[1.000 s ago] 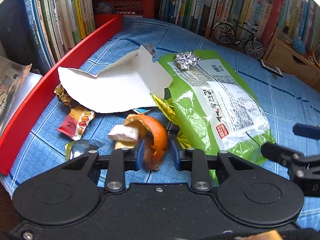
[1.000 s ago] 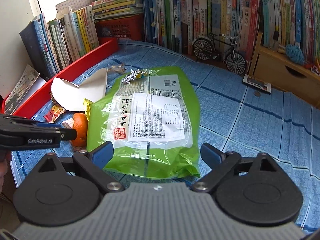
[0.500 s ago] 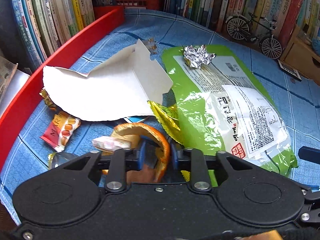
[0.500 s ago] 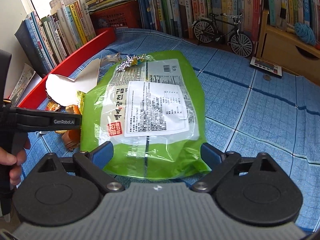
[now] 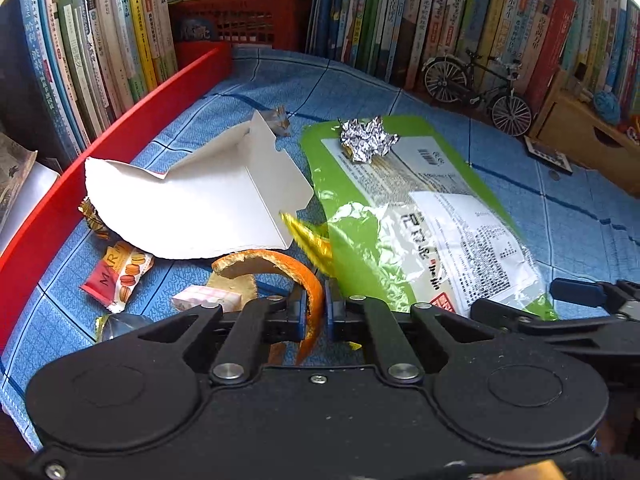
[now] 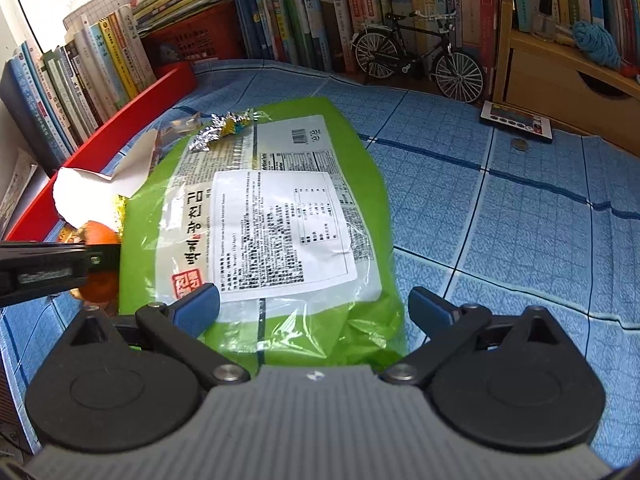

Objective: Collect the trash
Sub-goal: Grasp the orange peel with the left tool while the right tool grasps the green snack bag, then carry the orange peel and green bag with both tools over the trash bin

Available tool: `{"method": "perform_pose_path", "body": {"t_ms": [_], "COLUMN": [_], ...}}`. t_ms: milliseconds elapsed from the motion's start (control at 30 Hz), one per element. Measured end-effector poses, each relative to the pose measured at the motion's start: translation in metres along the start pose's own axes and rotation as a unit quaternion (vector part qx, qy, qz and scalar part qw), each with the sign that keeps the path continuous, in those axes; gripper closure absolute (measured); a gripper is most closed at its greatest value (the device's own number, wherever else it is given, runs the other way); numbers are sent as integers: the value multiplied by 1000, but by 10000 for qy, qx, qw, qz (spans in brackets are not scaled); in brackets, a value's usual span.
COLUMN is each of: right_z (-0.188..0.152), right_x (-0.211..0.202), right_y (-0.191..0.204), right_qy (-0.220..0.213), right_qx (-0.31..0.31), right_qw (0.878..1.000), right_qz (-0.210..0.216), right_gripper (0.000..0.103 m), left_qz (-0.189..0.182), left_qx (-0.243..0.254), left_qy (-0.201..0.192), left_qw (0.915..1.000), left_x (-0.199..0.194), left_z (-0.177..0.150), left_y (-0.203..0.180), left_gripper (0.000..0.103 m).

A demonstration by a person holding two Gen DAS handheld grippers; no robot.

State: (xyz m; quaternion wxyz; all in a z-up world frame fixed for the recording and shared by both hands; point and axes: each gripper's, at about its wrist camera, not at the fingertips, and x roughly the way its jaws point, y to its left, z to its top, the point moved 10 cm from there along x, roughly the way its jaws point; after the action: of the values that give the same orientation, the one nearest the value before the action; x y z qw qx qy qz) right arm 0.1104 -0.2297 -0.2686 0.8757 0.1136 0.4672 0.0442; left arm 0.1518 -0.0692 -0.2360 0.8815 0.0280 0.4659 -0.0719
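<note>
Blue checked cloth (image 6: 500, 216), hemmed by books, is where I work; my left gripper (image 5: 316, 312) is closing on the orange peel (image 5: 280, 266), pads pinching its curl, while my right gripper (image 6: 314, 304) spreads wide over the green bag (image 6: 256, 208), not gripping. Cardboard (image 5: 192, 204), foil (image 5: 368, 140) and wrappers lie uncollected. Red rail (image 5: 120, 132) crowds my left; open cloth right

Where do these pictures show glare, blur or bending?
Left wrist view: glare on the green bag, the foil ball is sharp, the book row bends. Right wrist view: bright washed-out window at top left, the coin is sharp.
</note>
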Motion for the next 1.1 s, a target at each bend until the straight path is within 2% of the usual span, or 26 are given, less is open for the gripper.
{"method": "perform_pose_path", "body": {"t_ms": [267,367,433,467,500,533,633,733,1100], "right_z": [-7,-7,-7,-7,-6,-6,-1,6,33], "right_x": [25,23,18,16,14,12,1,-14,-72], "right_y": [-2,8,14,15,16,17,17,17,12], "right_qy": [265,272,256,251,242,219,32,-189,-846], "right_qx": [-63,-165,-285,-275,-247,-223,-206,-197,-177], "right_qw": [9996,9990,9986,9986,9987,9989,9993,9992,9961], "right_qz": [108,308,354,371,373,353,294,288,168], "right_gripper": [0,20,46,53,64,66,73,75,78], "left_qz": [33,41,45,45,47,51,61,76,125], "left_qx": [118,107,89,81,74,69,68,66,-19], "left_qy": [-214,-249,-261,-270,-278,-289,-335,-388,-580], "left_qw": [9997,9996,9996,9996,9996,9995,9994,9992,9982], "left_x": [-25,-30,-32,-33,-34,-35,-40,-46,-70], "left_z": [0,0,0,0,0,1,2,2,0], "left_y": [2,1,2,1,1,2,3,5,12], "left_gripper": [95,95,95,95,95,95,95,95,95]}}
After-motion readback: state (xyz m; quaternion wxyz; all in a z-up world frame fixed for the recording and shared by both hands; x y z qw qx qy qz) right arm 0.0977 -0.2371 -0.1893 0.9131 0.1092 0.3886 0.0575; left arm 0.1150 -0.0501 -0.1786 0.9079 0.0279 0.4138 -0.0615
